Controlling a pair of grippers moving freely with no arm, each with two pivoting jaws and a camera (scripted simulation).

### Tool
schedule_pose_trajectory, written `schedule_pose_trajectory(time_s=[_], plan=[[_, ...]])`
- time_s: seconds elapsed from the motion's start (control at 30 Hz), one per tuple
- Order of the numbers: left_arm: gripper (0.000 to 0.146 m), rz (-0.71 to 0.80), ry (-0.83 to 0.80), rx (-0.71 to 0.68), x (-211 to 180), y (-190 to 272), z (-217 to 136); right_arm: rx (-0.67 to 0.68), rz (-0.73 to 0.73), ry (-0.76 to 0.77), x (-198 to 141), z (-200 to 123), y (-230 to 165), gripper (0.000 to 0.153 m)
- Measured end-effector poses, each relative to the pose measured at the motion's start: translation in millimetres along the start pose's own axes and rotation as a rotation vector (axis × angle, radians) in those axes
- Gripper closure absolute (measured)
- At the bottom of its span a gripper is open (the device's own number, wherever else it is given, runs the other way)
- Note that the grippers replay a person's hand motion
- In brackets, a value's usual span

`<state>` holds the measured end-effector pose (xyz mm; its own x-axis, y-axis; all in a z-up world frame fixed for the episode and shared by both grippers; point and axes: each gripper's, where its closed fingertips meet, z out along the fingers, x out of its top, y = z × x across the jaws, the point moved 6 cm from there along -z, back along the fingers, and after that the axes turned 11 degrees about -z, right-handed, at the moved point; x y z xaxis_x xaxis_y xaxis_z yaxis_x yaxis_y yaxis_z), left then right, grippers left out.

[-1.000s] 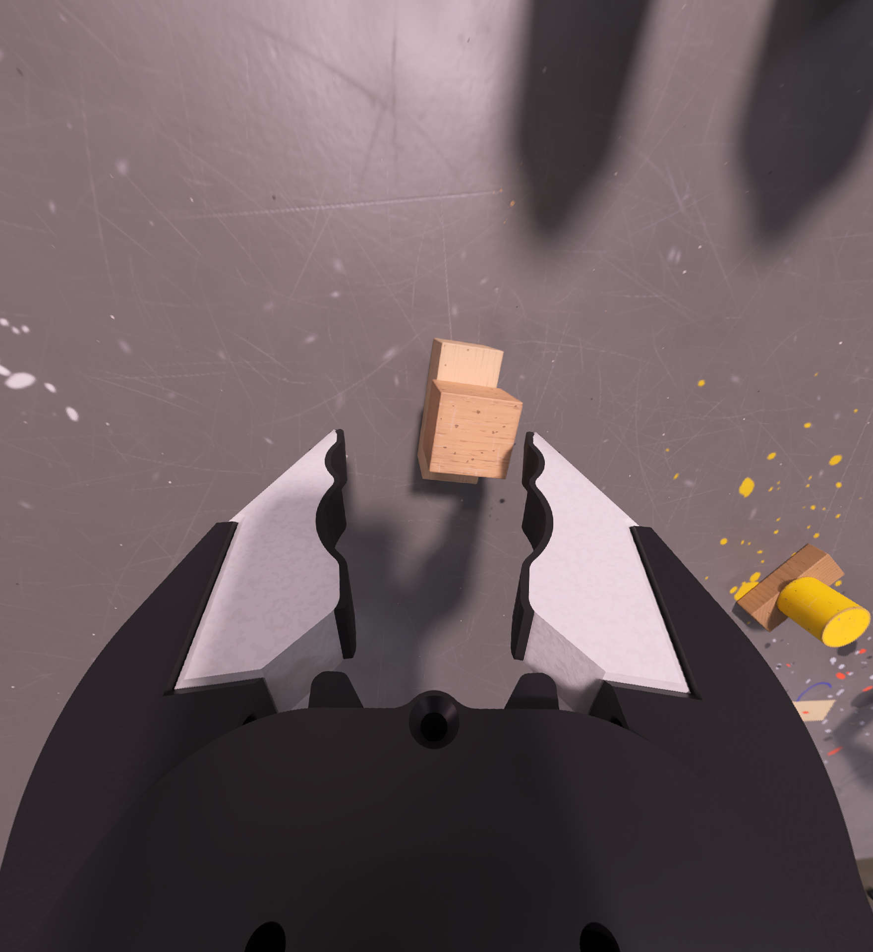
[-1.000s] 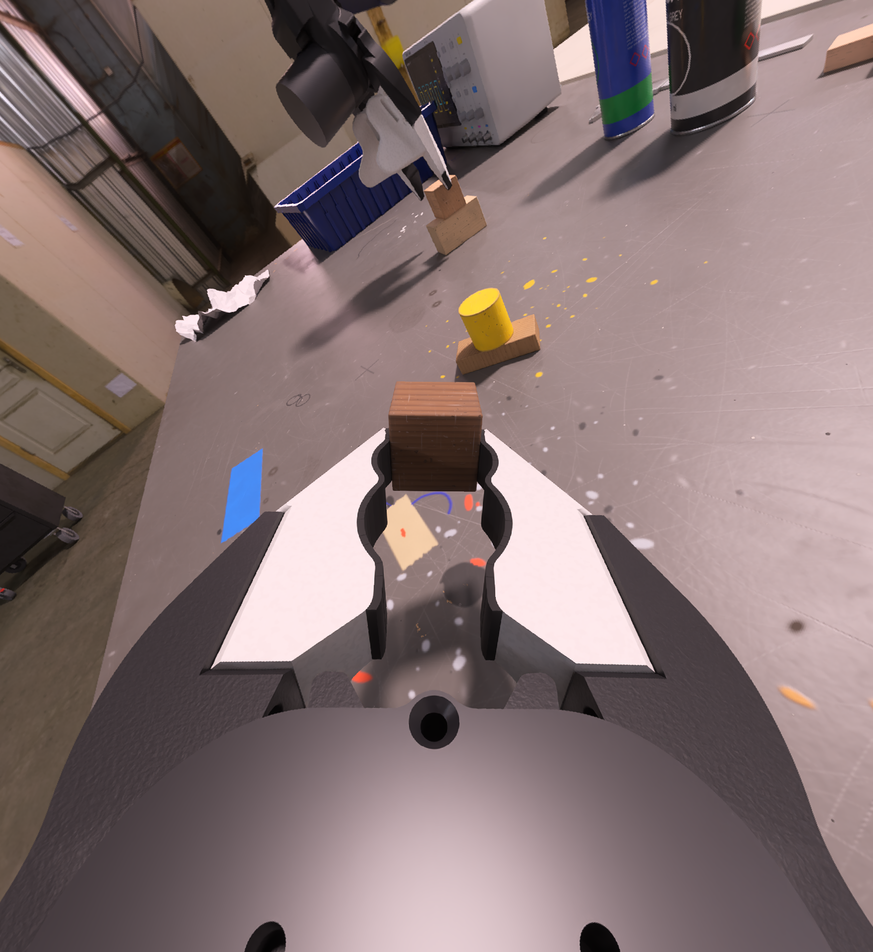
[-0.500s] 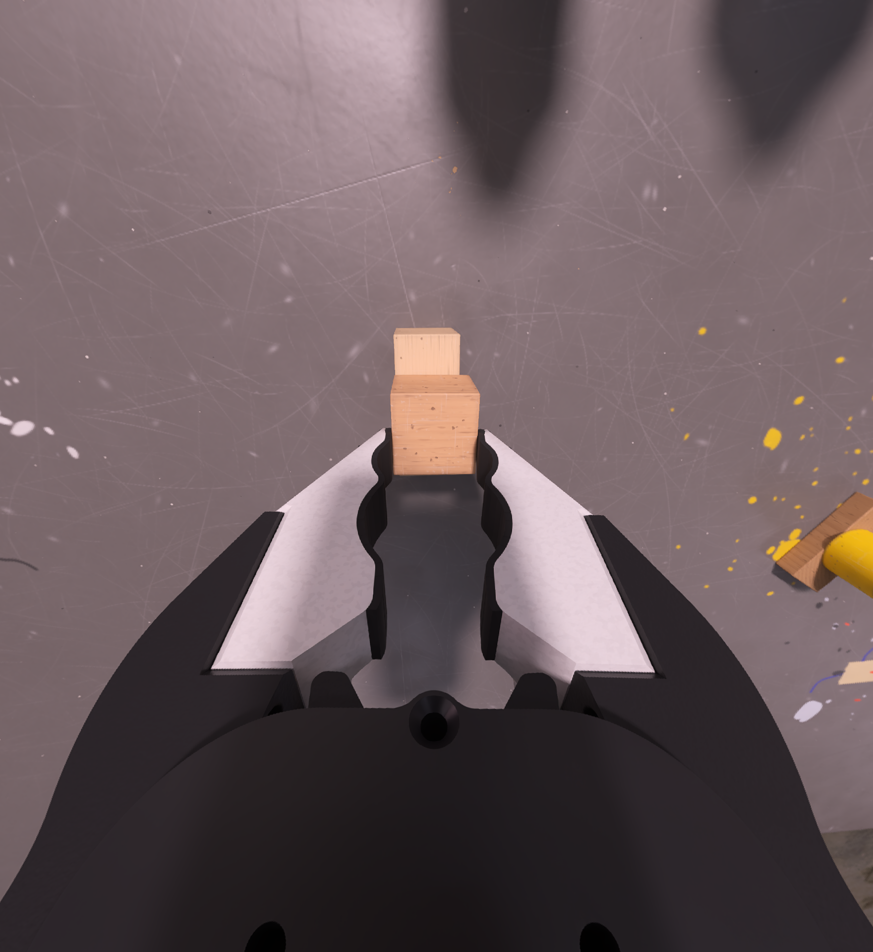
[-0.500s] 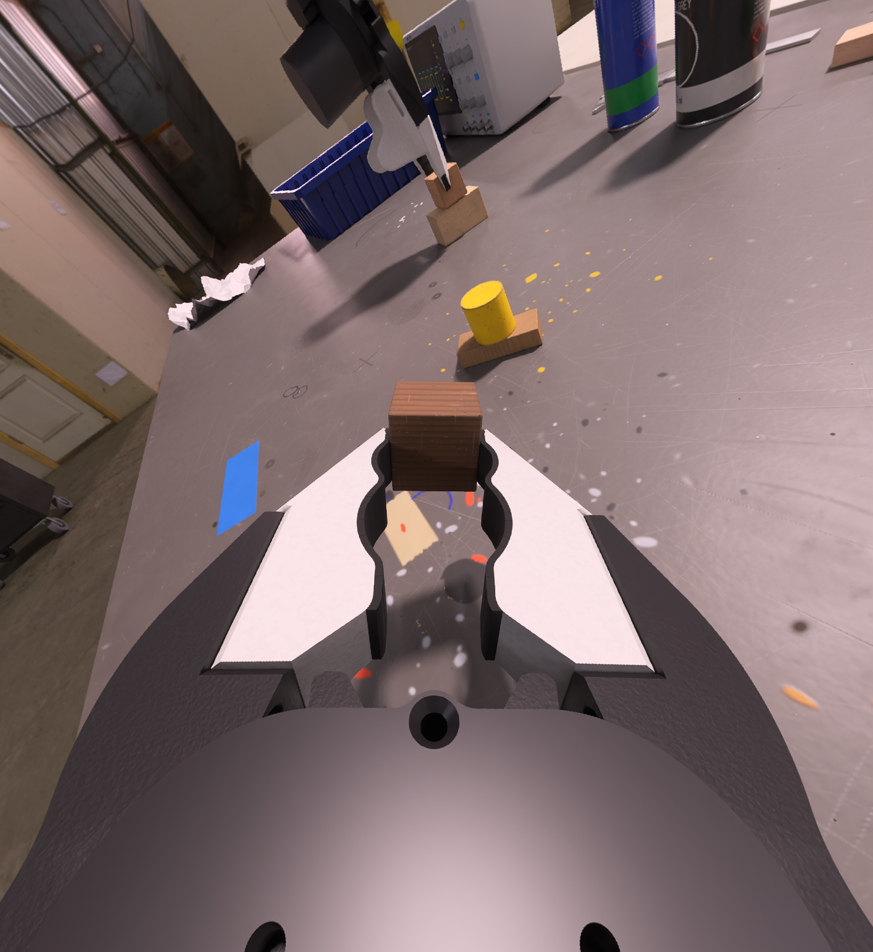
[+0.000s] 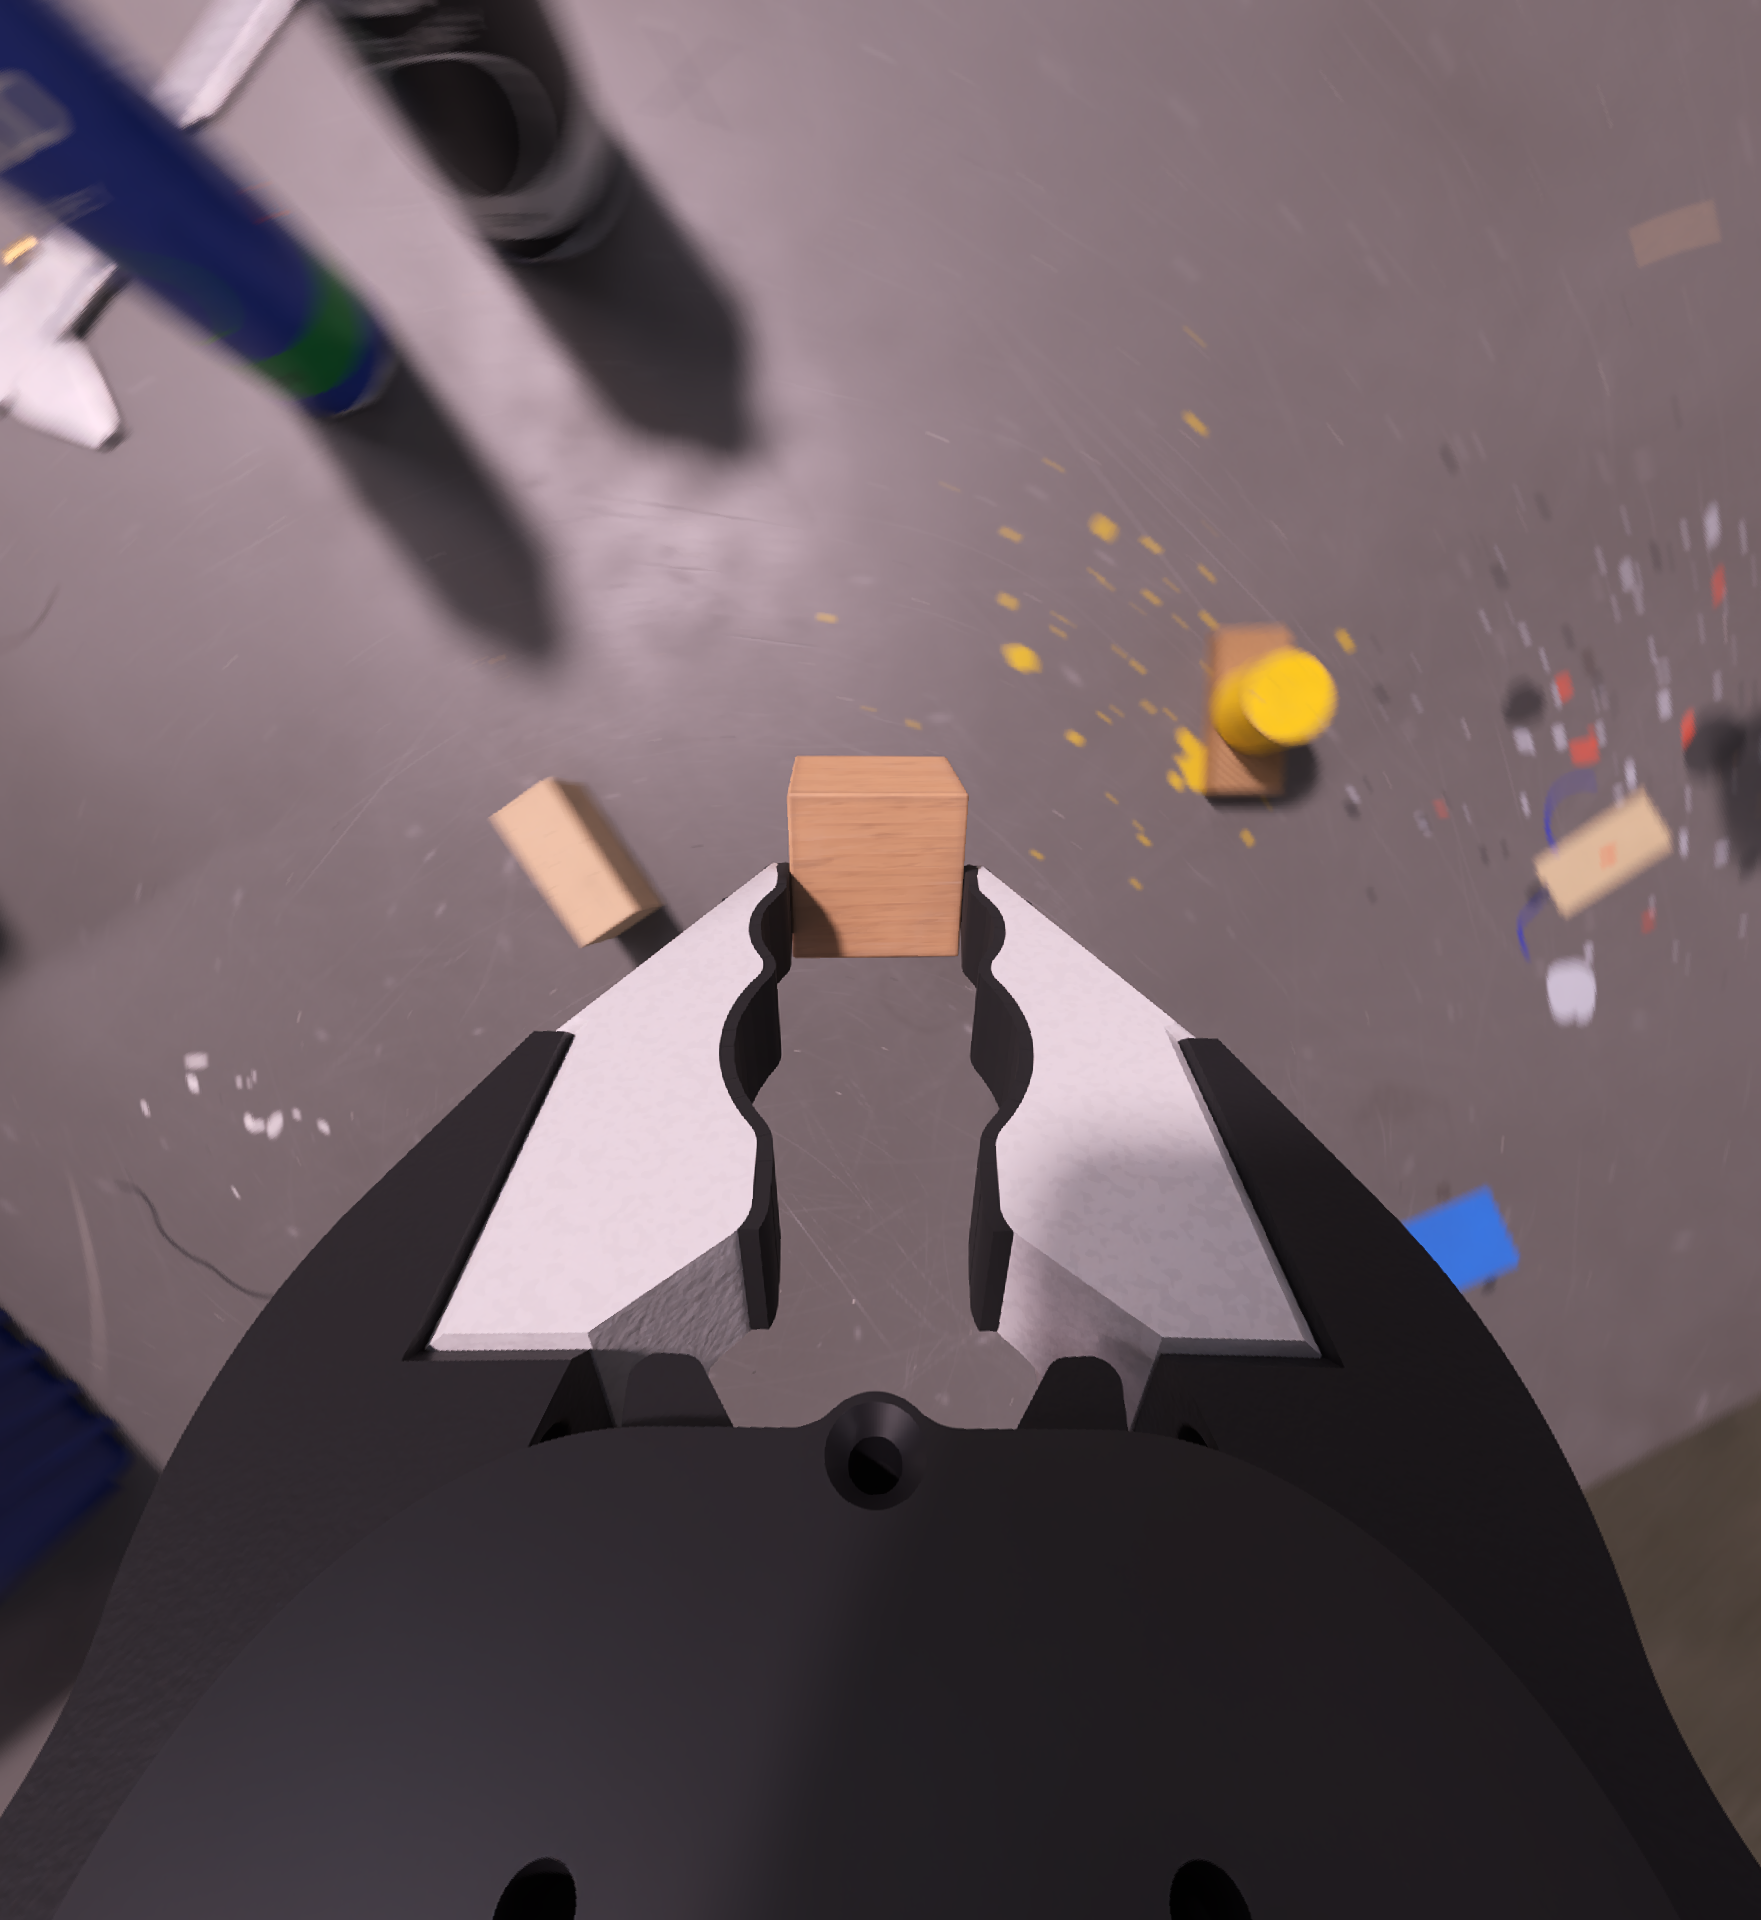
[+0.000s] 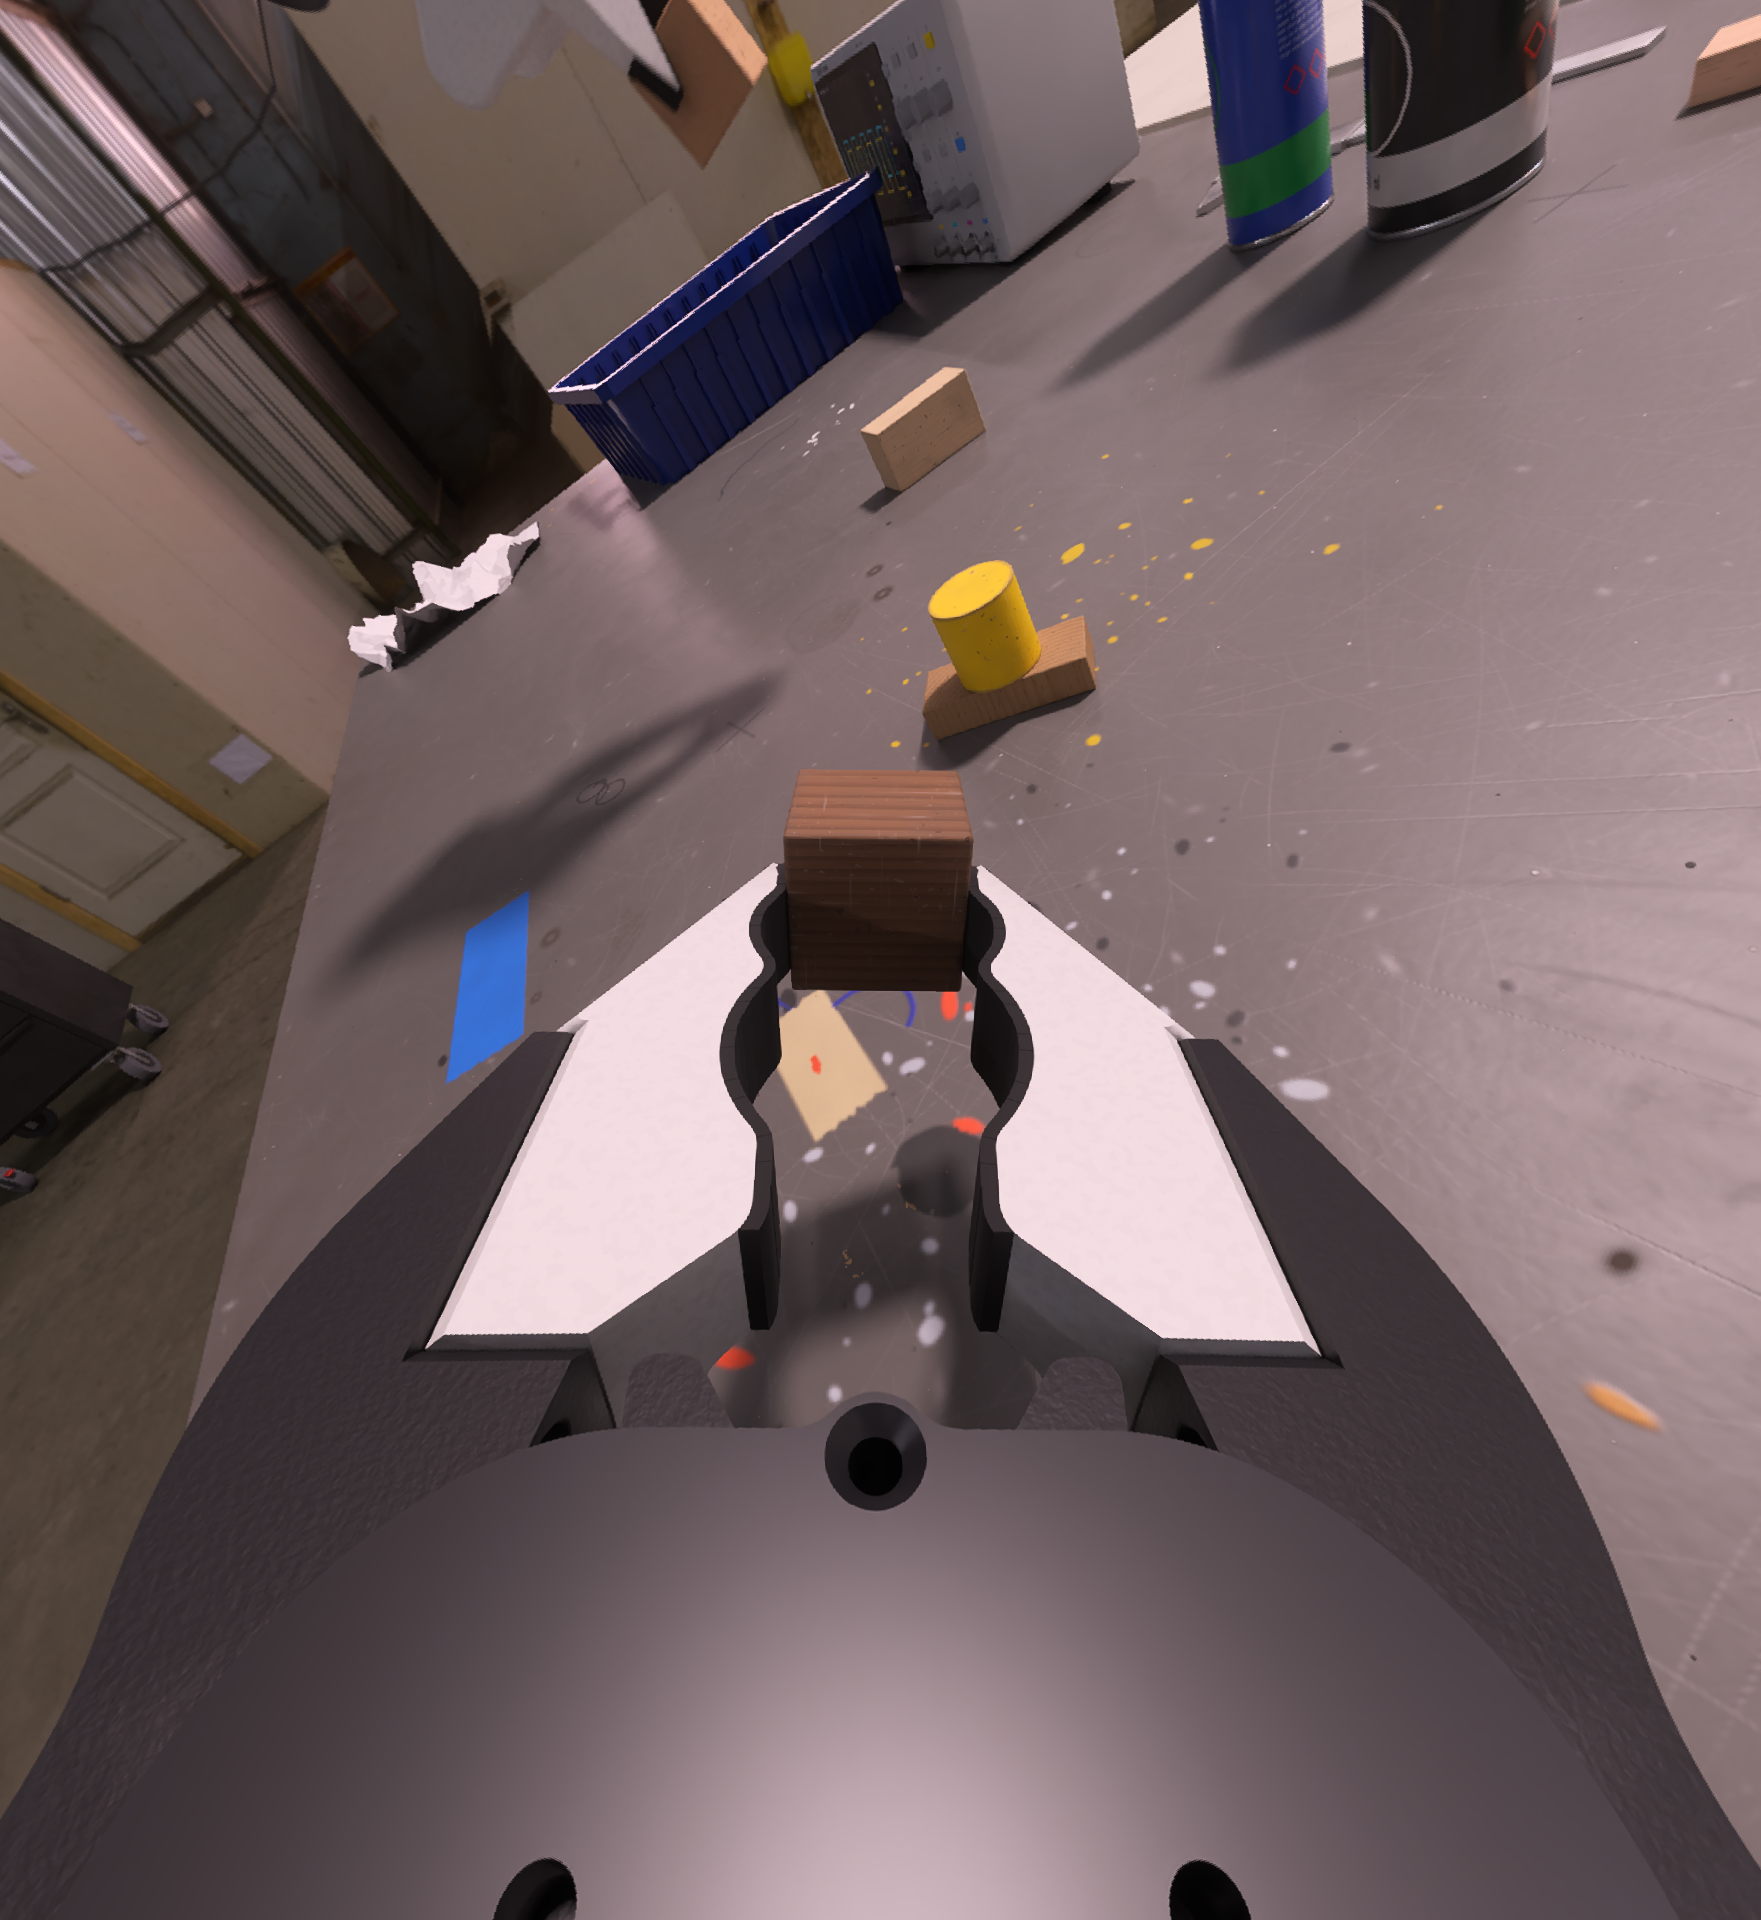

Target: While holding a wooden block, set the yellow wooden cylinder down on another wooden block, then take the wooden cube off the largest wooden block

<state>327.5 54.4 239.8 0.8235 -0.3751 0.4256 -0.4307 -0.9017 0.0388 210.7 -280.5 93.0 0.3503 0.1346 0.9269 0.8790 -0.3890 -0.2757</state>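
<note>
My left gripper [image 5: 876,894] is shut on the light wooden cube [image 5: 874,852] and holds it high above the table. The pale rectangular block [image 5: 572,875] it stood on lies bare on the table below; it also shows in the right wrist view [image 6: 923,426]. My right gripper [image 6: 876,914] is shut on a dark brown wooden block [image 6: 876,878], above the table. The yellow cylinder [image 6: 985,623] stands upright on a thin tan block [image 6: 1011,691]; both show from above in the left wrist view, the cylinder [image 5: 1271,698] on its block [image 5: 1237,774]. The left gripper with the cube [image 6: 710,73] shows at the top.
A blue crate [image 6: 741,332], a white instrument box [image 6: 969,125], a blue-green can [image 6: 1271,114] and a black can [image 6: 1458,104] stand at the far side. Crumpled paper [image 6: 450,592] lies near the left edge. A blue tape patch [image 6: 491,982] and a tan paper scrap [image 6: 829,1060] lie on the grey table [image 6: 1427,779].
My left gripper closed on the cube, then lifted it high off the pale block, and its view swung. My right gripper kept its hold on the dark block and hardly moved.
</note>
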Motion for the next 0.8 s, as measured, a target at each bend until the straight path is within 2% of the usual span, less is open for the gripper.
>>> schedule_pose_trajectory(time_s=[0.13,0.23,0.4,0.57,0.8], plan=[[0.114,0.312,-0.209,0.001,-1.6,67.0,36.6,0.0,-0.01,-0.002,0.0,0.2,-0.9,0.121],[0.114,0.411,-0.369,0.016,-2.2,84.1,79.4,-0.004,-0.022,-0.004,0.0,-0.2,-2.0,0.121],[0.114,0.506,-0.501,-0.067,-3.0,96.0,123.5,-0.006,-0.027,-0.008,-0.4,0.1,-2.5,0.121],[0.114,0.523,-0.549,-0.07,0.3,95.7,143.0,-0.008,-0.033,-0.013,-0.6,0.7,-3.0,0.121],[0.114,0.496,-0.565,-0.151,3.2,94.9,162.6,-0.009,-0.043,-0.02,-1.1,1.4,-3.8,0.121]])
